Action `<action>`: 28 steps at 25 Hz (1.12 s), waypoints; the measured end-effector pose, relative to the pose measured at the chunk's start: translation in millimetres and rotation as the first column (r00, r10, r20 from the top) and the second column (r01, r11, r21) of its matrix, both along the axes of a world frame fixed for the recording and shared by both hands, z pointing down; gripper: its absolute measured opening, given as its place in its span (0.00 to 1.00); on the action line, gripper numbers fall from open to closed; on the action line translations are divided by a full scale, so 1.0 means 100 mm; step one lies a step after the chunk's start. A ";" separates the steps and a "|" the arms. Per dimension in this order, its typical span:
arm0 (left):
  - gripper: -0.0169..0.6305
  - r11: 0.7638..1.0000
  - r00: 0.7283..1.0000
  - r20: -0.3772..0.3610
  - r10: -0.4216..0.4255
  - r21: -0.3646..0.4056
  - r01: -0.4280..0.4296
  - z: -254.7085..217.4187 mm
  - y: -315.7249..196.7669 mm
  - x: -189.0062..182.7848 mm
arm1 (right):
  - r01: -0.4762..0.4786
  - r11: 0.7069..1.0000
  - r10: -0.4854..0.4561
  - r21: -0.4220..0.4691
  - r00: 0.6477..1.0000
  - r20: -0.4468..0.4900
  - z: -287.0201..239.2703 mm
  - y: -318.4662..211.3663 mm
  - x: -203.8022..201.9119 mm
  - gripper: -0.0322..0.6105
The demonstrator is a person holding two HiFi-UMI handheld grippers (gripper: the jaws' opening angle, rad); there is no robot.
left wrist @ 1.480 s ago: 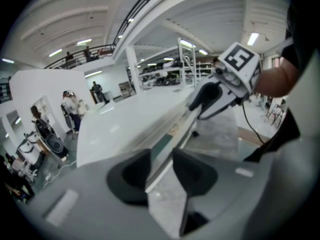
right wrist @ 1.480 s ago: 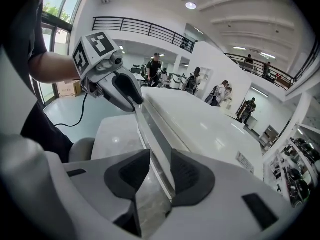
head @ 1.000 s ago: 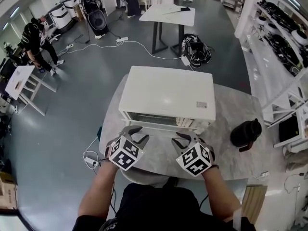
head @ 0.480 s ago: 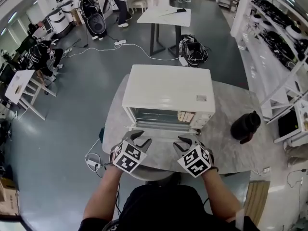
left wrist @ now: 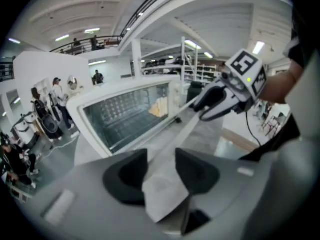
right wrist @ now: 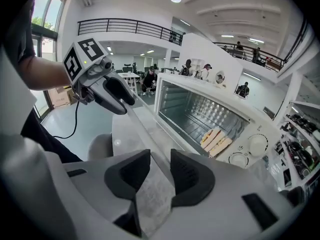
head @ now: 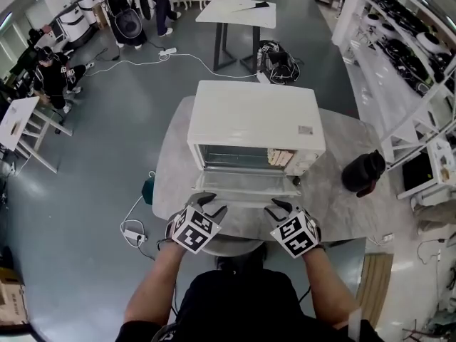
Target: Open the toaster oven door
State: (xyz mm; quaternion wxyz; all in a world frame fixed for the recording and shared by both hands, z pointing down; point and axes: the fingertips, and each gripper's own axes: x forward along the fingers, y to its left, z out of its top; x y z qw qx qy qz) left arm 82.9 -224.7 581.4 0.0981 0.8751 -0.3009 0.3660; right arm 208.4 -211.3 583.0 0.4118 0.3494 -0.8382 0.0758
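The white toaster oven (head: 255, 116) stands on a grey marble table (head: 340, 206). Its glass door (head: 246, 189) hangs folded down, flat toward me, and the cavity shows slices of toast (head: 279, 158) on the rack. Both grippers are at the door's front edge. The left gripper (head: 212, 204) is at the left end of the handle bar (left wrist: 186, 115). The right gripper (head: 278, 206) is at the right end. In each gripper view the bar runs between the pads, with the jaws of the left gripper (left wrist: 161, 166) and right gripper (right wrist: 160, 169) opening.
A black jug (head: 362, 171) sits on the table to the oven's right. Metal shelving (head: 410, 55) with dishes lines the right wall. A white table (head: 235, 9) and several people are farther back. A power strip (head: 134, 234) lies on the floor at left.
The oven door has swung from nearly shut down to fully open. Both grippers came toward me with its front edge.
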 end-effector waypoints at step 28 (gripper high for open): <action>0.25 0.998 0.997 0.045 0.068 -0.003 -0.068 0.27 0.37 0.08 | -0.039 0.994 0.043 -0.100 0.998 0.034 0.52 0.57 -0.11 0.26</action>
